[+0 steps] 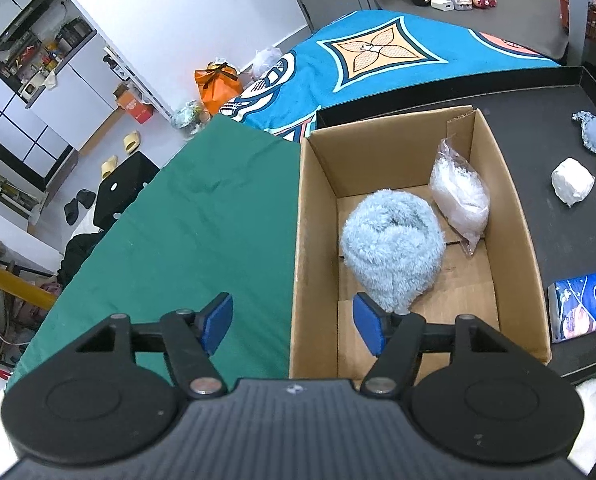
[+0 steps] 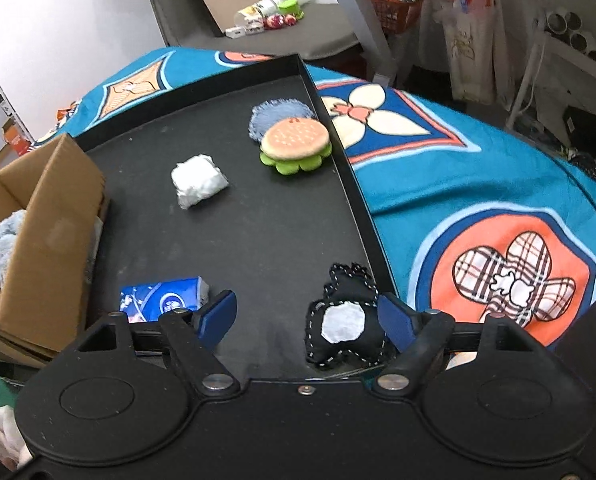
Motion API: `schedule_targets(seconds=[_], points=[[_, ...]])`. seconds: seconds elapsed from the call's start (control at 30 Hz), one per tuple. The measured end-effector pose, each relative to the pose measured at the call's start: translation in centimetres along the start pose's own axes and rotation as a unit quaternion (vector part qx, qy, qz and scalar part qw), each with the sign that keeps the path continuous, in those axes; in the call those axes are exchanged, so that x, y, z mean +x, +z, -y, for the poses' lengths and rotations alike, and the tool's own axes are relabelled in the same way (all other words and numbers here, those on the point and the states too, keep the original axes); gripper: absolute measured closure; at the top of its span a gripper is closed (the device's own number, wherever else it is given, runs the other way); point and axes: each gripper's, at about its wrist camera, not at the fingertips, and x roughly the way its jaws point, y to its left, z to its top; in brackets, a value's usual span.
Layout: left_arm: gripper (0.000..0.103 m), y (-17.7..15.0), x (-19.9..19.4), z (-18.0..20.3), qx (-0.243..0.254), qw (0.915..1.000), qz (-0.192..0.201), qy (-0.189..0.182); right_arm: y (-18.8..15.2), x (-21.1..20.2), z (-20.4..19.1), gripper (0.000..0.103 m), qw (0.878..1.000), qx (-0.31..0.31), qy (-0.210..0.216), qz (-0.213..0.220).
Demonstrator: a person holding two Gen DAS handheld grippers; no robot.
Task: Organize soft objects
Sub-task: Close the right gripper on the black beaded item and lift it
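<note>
The right gripper [image 2: 308,318] hides the black plush's [image 2: 344,322] near edge, jaws wide, empty; the tissue pack's [image 2: 165,298] print is unreadable; the left gripper [image 1: 293,322], wide, empty, overlaps the cardboard box [image 1: 316,200] holding the fluffy blue roll [image 1: 392,240].

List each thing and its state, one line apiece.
Box: open, on the tray.
Blue towel: rolled, in the box.
Clear bag: in the box, leaning on its wall.
White wad: loose on the tray.
Burger toy: on the tray, overlapping a denim patch.
Tissue pack: flat on the tray.
Black toy: flat on the tray.
Left gripper: open, empty.
Right gripper: open, empty.
</note>
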Motion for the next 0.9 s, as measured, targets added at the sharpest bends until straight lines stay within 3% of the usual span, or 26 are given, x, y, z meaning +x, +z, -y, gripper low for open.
schedule_targets(seconds=[0.27, 0.63, 0.73, 0.83, 0.9], points=[[0.038, 0.2, 0.0, 0.7, 0.013, 0.9999, -0.002, 0.011, 0.2, 2.0, 0.4, 0.027, 0.999, 0.022, 0.003, -0.037], [0.038, 0.3, 0.2, 1.3, 0.024, 0.9995, -0.006, 0.02, 0.6, 3.8, -0.7, 0.03, 0.999, -0.004, -0.031, -0.042], [0.038, 0.3, 0.2, 1.3, 0.025, 0.9995, -0.006, 0.02, 0.7, 3.9, -0.7, 0.043, 0.998, -0.003, -0.045, -0.036], [0.038, 0.3, 0.2, 1.2, 0.023, 0.9996, -0.004, 0.018, 0.9, 3.5, -0.4, 0.075, 0.999, 0.001, -0.039, -0.025], [0.038, 0.3, 0.2, 1.2, 0.021, 0.9996, -0.004, 0.017, 1.1, 3.3, -0.2, 0.079, 0.999, 0.005, -0.023, -0.023]])
